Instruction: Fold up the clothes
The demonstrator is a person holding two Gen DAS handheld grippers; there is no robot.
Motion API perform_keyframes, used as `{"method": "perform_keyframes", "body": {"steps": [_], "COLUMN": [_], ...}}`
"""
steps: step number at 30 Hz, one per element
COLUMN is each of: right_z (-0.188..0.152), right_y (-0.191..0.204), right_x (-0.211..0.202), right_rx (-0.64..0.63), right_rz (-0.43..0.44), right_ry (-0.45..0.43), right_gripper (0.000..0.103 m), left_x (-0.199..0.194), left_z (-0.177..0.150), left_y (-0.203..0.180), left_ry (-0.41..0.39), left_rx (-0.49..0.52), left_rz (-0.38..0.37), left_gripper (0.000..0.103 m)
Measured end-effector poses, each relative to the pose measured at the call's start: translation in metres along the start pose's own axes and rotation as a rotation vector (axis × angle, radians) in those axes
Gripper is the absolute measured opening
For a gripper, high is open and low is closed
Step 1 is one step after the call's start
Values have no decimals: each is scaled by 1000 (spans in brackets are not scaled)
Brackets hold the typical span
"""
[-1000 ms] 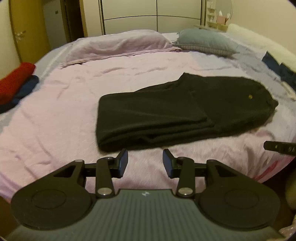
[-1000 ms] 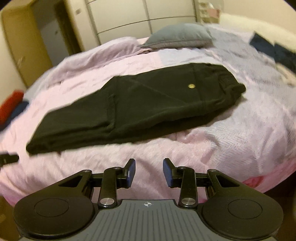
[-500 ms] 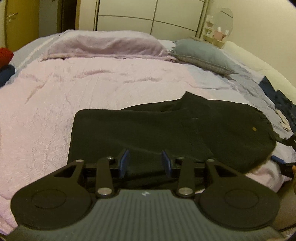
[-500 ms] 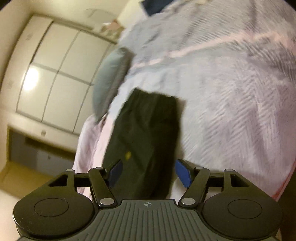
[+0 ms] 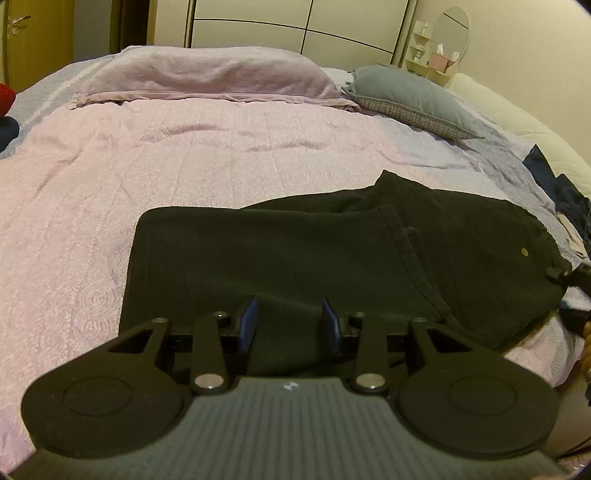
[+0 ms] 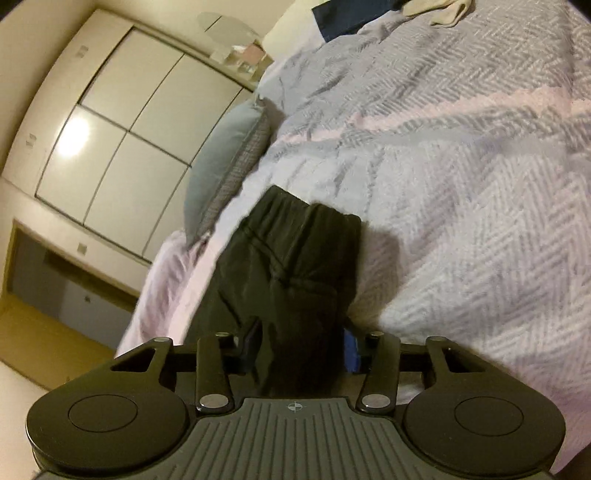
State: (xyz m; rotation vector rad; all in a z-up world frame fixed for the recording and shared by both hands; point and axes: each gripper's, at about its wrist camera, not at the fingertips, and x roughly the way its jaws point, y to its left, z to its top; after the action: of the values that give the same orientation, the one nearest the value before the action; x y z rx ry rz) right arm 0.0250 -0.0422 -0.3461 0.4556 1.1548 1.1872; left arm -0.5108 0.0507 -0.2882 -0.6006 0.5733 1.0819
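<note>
Black trousers (image 5: 295,258), folded lengthwise, lie across the pink bedspread (image 5: 166,166). My left gripper (image 5: 289,325) sits low over their near long edge. Its blue pads stand apart with black cloth between and under them, and no pinch shows. My right gripper (image 6: 301,347) is rolled onto its side at the waist end of the trousers (image 6: 295,266). Its jaws are closing with the bunched waistband between them. In the left wrist view, the right gripper's tip (image 5: 570,275) shows at the far right, beside the brass button.
A pink pillow (image 5: 207,74) and a grey pillow (image 5: 406,96) lie at the head of the bed before white wardrobe doors (image 5: 295,29). Dark blue clothes (image 5: 561,184) sit at the right edge, something red (image 5: 5,98) at the left. A grey herringbone blanket (image 6: 461,184) covers the right side.
The left gripper moved forward and down onto the trousers' near edge. The right gripper rolled onto its side, reached the waist end, spread wide, then narrowed around the cloth.
</note>
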Motion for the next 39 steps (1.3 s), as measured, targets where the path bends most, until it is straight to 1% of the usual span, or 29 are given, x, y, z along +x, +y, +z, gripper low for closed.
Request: {"method": "perform_keyframes", "body": {"steps": [2,3,5,6,8,9,10,11,12,13,14,15,19,21,22,23,25,28,29,31,33,36,37,38,39], "right_z": [2,2,3,3,2,2,1,1,1,1,0,-1,-26,-44,-56,-66,-84,-112,-122,-151,-191,-268,-294,-319,-345], "right_y": [-6,-3,11,16,17,11,-1,-4,-4,-4,8,23,104,146,163,175,193,216,224,245,266,285,285,283,280], "right_x": [1,-4,-13,-15,-8,1,10,11,9,6,2,-3,-11,-13,-16,-19,-16,-5,-5,-8,-8,-8,-1,7,16], "right_rx": [76,99,85,58,-8,-18,20,53,80,108,64,-2,-388,-587,-659,-701,-796,-909,-943,-1052,-1202,-1456,-1556,-1659,-1761], "right_rz": [32,61,91,93,54,18,-7,-1,13,27,5,-27,-217,-266,-246,-209,-184,-212,-201,-149,-79,65,95,118,141], "right_ry": [8,-3,-34,-44,-27,0,27,28,22,16,0,-19,-111,-169,-206,-234,-258,-266,-277,-310,-328,-284,-224,-149,-72], "right_gripper": [43,43,43,43,43,43,42,40,35,26,23,22,19,18,18,17,15,14,14,14,14,16,21,28,31], "left_x": [1,0,0,0,1,1,2,2,2,1,0,0,-7,-12,-15,-17,-22,-32,-37,-46,-55,-67,-71,-74,-78], "left_z": [0,0,0,0,-1,-1,-1,-1,-1,0,0,0,2,3,3,3,3,0,-1,-4,-8,-15,-17,-19,-22], "left_y": [0,0,1,2,3,3,3,4,5,6,8,10,18,24,28,33,43,61,68,84,102,128,135,142,147], "left_ry": [-2,-4,-7,-8,-11,-12,-13,-13,-13,-14,-15,-16,-40,-56,-63,-70,-83,-105,-114,-129,-141,-152,-155,-156,-157], "left_rx": [-2,-4,-12,-17,-23,-26,-28,-30,-32,-39,-49,-59,-91,-102,-113,-128,-164,-221,-242,-287,-341,-421,-447,-473,-498], "left_rz": [-3,-5,-9,-12,-18,-22,-25,-27,-30,-36,-40,-44,-40,-32,-33,-36,-40,-45,-48,-53,-51,-50,-51,-55,-59], "left_gripper": [34,34,34,34,34,34,34,34,34,34,34,34,33,33,33,33,33,32,32,31,31,30,30,30,30]}}
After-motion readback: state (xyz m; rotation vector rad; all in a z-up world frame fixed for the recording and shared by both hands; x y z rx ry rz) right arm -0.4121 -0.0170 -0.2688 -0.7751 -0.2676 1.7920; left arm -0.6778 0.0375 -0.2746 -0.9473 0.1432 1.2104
